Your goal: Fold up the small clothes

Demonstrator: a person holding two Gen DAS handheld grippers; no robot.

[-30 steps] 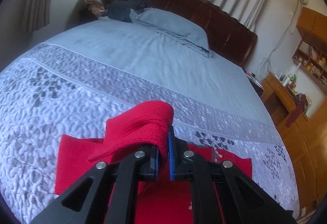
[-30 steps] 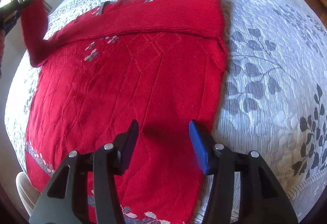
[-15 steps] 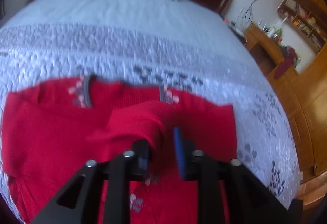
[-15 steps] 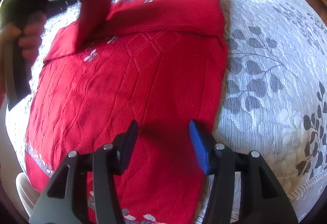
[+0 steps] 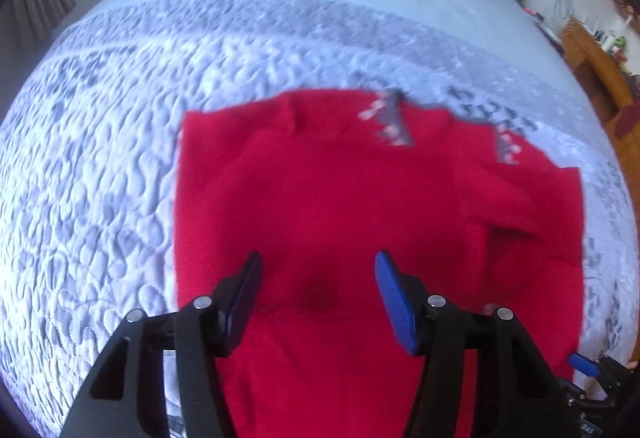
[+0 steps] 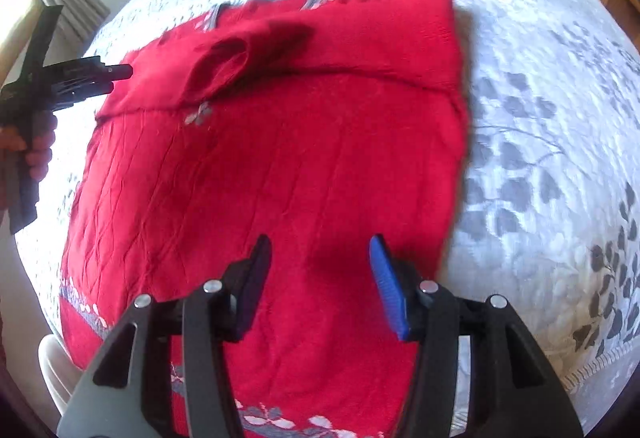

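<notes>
Left gripper (image 5: 318, 288) is opening, nothing between its jaws; right gripper (image 6: 320, 278) hovers open. Both sleeves seemingly lie across the red sweater (image 6: 280, 166); body folds remain.

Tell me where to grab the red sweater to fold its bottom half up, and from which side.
Take the red sweater at its patterned bottom hem, near the corners, coming down from above at the near edge. It lies flat on the quilt with both sleeves already folded in, so the hem is a free edge to lift toward the collar.
</notes>
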